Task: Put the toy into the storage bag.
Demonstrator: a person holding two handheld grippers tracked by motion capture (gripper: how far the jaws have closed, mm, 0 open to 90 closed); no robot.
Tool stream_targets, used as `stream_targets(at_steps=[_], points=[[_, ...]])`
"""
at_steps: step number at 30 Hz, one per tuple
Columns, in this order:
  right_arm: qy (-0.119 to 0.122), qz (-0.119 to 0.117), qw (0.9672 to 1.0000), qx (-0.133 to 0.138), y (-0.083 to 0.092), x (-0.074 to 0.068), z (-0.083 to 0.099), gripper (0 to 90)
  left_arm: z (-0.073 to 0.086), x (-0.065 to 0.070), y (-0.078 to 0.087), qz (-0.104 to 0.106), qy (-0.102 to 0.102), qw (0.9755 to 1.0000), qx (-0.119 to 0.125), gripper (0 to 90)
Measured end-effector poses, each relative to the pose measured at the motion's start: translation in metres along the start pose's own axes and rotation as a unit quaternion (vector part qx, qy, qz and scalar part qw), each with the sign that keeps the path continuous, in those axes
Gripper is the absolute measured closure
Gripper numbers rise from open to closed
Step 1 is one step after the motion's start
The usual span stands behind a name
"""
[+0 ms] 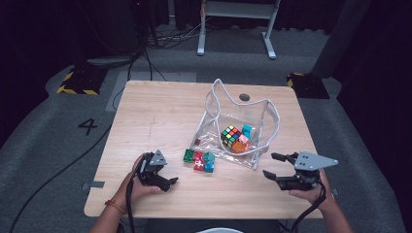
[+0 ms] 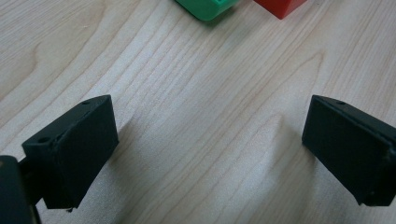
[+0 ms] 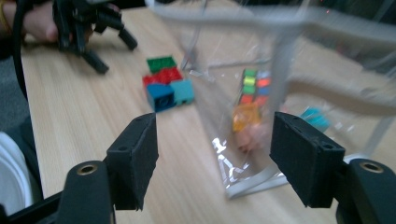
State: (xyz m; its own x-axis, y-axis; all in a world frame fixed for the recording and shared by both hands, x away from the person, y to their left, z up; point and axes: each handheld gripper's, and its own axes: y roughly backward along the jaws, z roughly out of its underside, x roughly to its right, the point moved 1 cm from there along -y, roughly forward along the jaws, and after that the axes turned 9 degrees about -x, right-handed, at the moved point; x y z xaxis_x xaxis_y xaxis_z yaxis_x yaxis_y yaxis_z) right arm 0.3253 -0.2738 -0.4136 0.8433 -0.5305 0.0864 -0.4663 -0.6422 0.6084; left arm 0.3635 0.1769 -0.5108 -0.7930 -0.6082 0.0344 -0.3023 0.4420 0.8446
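Clear plastic pouch [image 1: 239,127] stands open-mouthed on the wooden table [image 1: 160,111], up and to the left of the right gripper [image 1: 272,165]. Holds a puzzle cube [image 1: 231,136] and a few bright pieces. Right gripper nearer to the pouch corner; jaws apart, nothing between them. Small cluster of toy bricks [image 1: 198,160] lies loose on the wood, up and to the right of the left gripper [image 1: 171,183], the nearer claw for those. Probably next: bricks into the pouch, right claw steadying its edge.

Left gripper view: jaws wide apart over bare wood, touching nothing, empty. Green brick [image 2: 208,6] and red brick [image 2: 279,5] ahead at the top edge, just beyond the tips.

Right gripper view: jaws spread, empty, framing the pouch's near bottom corner [image 3: 243,184] straight ahead, not yet touching. Puzzle cube and an orange piece [image 3: 246,116] inside, behind the film. Bricks off to the left, left gripper beyond them.
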Motion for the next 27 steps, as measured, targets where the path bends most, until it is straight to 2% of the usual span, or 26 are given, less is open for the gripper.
stream_targets(at_steps=[1, 2, 6, 12, 13, 16, 17, 19, 20, 21, 22, 25, 27], points=[[0.002, -0.004, 1.0000, -0.006, -0.007, -0.003, 0.004, 33.3, 0.000, 0.000, 0.000, -0.001, 0.000, 1.0000, -0.001, 3.6], [-0.001, -0.017, 0.9998, -0.009, -0.015, -0.006, 0.008, 33.3, 0.000, 0.000, 0.000, -0.001, 0.000, 1.0000, -0.001, 3.6], [0.011, -0.034, 0.9991, -0.024, -0.038, -0.018, 0.013, 33.4, 0.000, 0.000, 0.000, -0.001, 0.000, 1.0000, -0.001, 3.6], [0.018, -0.091, 0.9951, -0.035, -0.080, -0.035, 0.006, 33.2, 0.000, 0.000, 0.000, 0.000, 0.000, 1.0000, 0.000, 3.6], [0.023, -0.095, 0.9944, -0.041, -0.090, -0.039, 0.003, 33.1, 0.000, 0.000, 0.000, 0.000, 0.000, 1.0000, 0.000, 3.6], [0.031, -0.088, 0.9932, -0.070, -0.116, -0.053, -0.006, 33.5, 0.000, 0.000, 0.000, 0.000, 0.001, 1.0000, -0.001, 3.5], [0.042, -0.084, 0.9927, -0.075, -0.124, -0.055, -0.008, 33.7, 0.000, 0.000, 0.000, 0.000, 0.000, 1.0000, -0.001, 3.6], [0.058, -0.083, 0.9923, -0.071, -0.139, -0.059, -0.014, 33.4, 0.000, 0.001, 0.000, 0.005, 0.002, 1.0000, -0.001, 3.6], [0.064, -0.075, 0.9924, -0.073, -0.146, -0.059, -0.016, 33.0, 0.000, 0.000, 0.000, 0.003, 0.001, 1.0000, -0.001, 3.6], [0.058, -0.072, 0.9930, -0.073, -0.150, -0.060, -0.018, 32.9, 0.000, 0.000, 0.001, -0.003, -0.002, 1.0000, -0.001, 3.6], [0.052, -0.073, 0.9935, -0.070, -0.154, -0.060, -0.020, 32.5, 0.000, 0.000, 0.000, 0.002, 0.000, 1.0000, -0.001, 3.6], [0.034, -0.057, 0.9949, -0.076, -0.160, -0.058, -0.023, 32.0, 0.001, 0.001, 0.000, 0.000, 0.001, 1.0000, -0.001, 3.7], [0.036, -0.056, 0.9954, -0.069, -0.165, -0.055, -0.025, 30.9, 0.000, 0.001, 0.000, 0.001, 0.000, 1.0000, 0.000, 3.7]])
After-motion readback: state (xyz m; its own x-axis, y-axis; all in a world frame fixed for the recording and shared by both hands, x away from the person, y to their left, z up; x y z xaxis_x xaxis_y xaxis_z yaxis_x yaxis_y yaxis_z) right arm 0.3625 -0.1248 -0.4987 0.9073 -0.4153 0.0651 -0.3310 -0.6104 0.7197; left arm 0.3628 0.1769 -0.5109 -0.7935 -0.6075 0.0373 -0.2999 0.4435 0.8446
